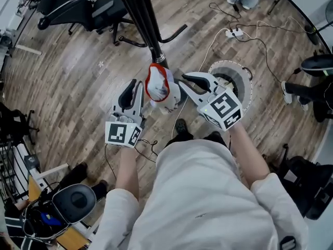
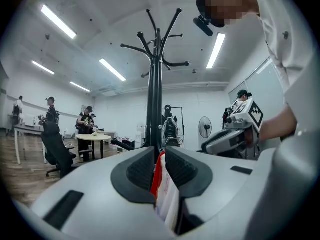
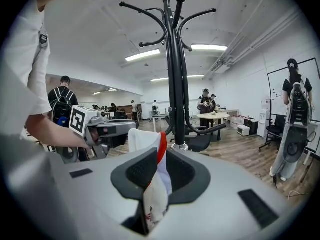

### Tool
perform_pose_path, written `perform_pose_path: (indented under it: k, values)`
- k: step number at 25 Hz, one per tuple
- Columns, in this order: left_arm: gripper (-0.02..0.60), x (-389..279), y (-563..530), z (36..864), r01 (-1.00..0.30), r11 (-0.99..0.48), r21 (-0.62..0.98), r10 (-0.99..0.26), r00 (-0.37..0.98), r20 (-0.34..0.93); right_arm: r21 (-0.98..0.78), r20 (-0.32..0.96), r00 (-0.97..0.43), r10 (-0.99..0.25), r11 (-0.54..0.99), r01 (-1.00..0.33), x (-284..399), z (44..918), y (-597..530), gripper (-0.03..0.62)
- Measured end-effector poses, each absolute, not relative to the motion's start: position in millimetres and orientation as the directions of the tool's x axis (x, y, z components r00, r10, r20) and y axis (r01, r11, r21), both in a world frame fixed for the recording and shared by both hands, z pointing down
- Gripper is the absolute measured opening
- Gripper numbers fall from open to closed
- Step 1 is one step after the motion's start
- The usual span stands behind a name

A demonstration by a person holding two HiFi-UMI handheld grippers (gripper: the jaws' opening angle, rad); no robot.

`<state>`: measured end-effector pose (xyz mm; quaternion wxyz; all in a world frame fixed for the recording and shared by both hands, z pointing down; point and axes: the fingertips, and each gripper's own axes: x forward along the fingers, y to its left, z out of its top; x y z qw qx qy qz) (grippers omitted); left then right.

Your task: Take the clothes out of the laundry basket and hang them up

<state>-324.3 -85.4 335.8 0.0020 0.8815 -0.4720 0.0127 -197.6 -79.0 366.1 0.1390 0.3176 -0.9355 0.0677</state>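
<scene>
I had my left gripper [image 1: 134, 85] and right gripper [image 1: 183, 82] both clamped on the red-and-white garment [image 1: 157, 87]. On the right sat the white laundry basket [image 1: 245, 77], contents hidden.

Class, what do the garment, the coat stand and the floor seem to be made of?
Garment: soft white cloth with red trim; it folds and bunches. Coat stand: probably black painted metal, with thin glossy curved arms. Floor: wood-look planks, perhaps laminate.

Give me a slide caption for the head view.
The left gripper and right gripper pinch a white-and-red garment beside a black coat stand.
</scene>
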Motion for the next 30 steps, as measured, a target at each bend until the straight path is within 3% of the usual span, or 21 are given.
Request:
perform_pose_path:
  k: [14,30]
  values:
    - [0.048,-268,-41,305,-0.851,-0.519,-0.076,-0.854,0.519,0.014,-0.054,0.273,-0.773,-0.573,0.793,-0.607,-127,359,-42,0.021]
    - [0.028,-85,44,340,-0.719,-0.694,-0.03,-0.719,0.69,0.085,-0.089,0.322,-0.683,-0.656,0.697,-0.712,26,390,61,0.008]
